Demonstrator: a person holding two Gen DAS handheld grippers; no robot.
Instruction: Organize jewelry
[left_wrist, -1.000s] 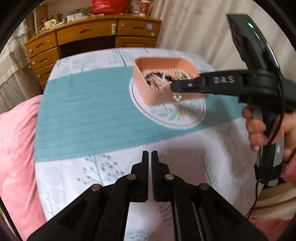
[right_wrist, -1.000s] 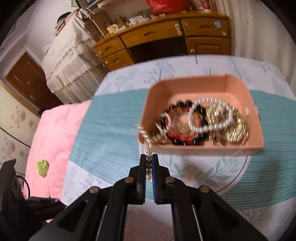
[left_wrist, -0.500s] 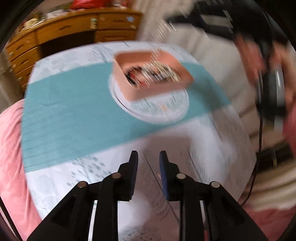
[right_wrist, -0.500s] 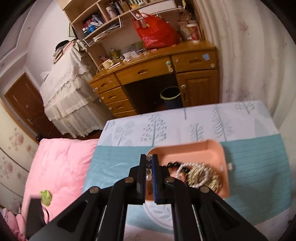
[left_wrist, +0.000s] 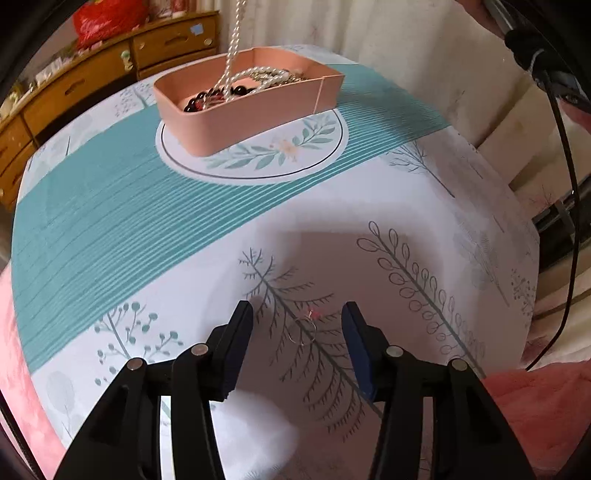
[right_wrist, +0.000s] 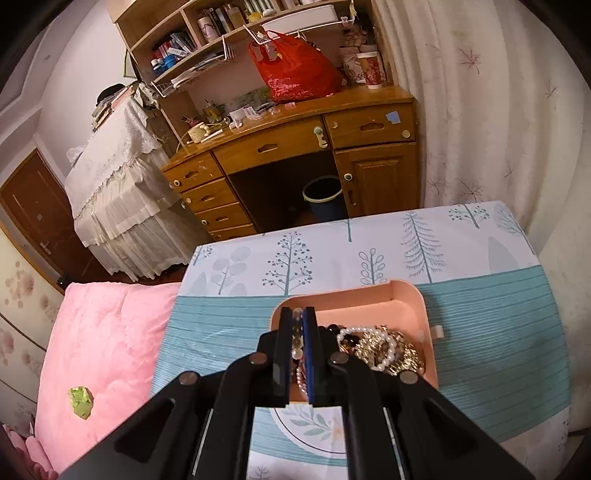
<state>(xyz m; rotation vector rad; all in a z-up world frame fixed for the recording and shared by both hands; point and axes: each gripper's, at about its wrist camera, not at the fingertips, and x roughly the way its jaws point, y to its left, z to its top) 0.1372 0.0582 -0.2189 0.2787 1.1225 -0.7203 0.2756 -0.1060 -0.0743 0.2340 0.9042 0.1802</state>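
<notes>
work surface: a table covered by a tablecloth (left_wrist: 155, 229) with a teal striped band, printed trees and a round leaf medallion. a pink quilt (right_wrist: 107, 339) lies along one side of the table, with a small green object (right_wrist: 80, 401) resting on it. room: a wooden desk (right_wrist: 295, 147) with drawers and a shelf unit stands behind the table; a red bag (right_wrist: 295, 74) sits on the desk top, a dark bin (right_wrist: 323, 197) stands in the knee space, and a pale curtain (right_wrist: 480, 110) hangs beside it.

container: a pink tray (left_wrist: 258, 107) stands on the medallion. contents: dark red beads, a white bead loop and gold-coloured pieces, all heaped together (individual items cannot be separated).

right gripper (right_wrist: 298, 354): jaws clenched on a pearl strand (left_wrist: 232, 40). the strand runs taut from the grip down into the tray, where its lower end lies among the other pieces.

left gripper (left_wrist: 297, 321): jaws opening, roughly part-way apart, pointing down at the tablecloth near the table's front edge. a thin wire ring (left_wrist: 302, 330) with a small red speck lies on the cloth between the fingertips; the pads do not touch it.
</notes>
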